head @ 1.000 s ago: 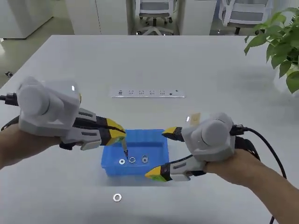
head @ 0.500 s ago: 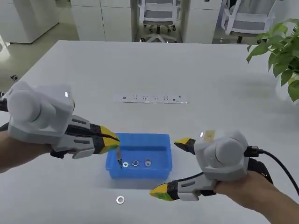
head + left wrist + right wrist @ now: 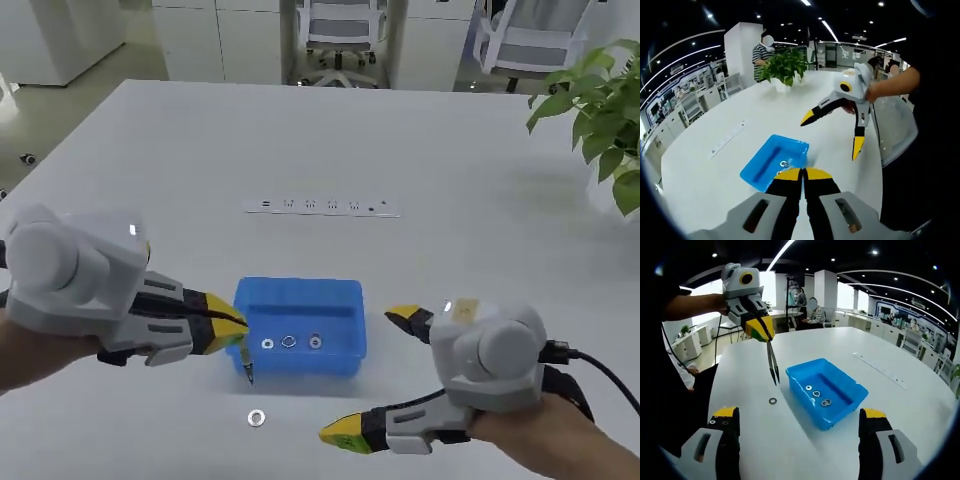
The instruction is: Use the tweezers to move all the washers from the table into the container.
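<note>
Your left hand-held gripper (image 3: 232, 330) has its yellow-and-black jaws pinched narrow on the tweezers (image 3: 246, 362), a thin metal pair w/ pointed tips aimed down at the surface (image 3: 450, 150), which is white, smooth & matte. The tips hang just outside the container (image 3: 300, 288) at its 7 o'clock corner, clear of its wall in the right gripper view.

The container is a shallow rectangular tray of glossy blue plastic w/ rounded corners, sitting approx ctr of the surface in front of you. Three washers (image 3: 289, 342), small flat metal rings, lie in a row on its floor near the front wall.

One loose washer (image 3: 257, 418) lies flat on the surface at the container's 6 o'clock, apart from it. It is near the tweezer tips but not touching them; the right gripper view shows the gap btwn tips & ring.

Your right hand-held gripper (image 3: 370, 375) sits at the container's 4 o'clock, its yellow-tipped jaws spread wide.

A long, flat white power strip (image 3: 322, 207) lies at the container's 12 o'clock, well apart. A leafy green plant (image 3: 600, 110) stands at approx 2 o'clock, by the surface's far edge.
</note>
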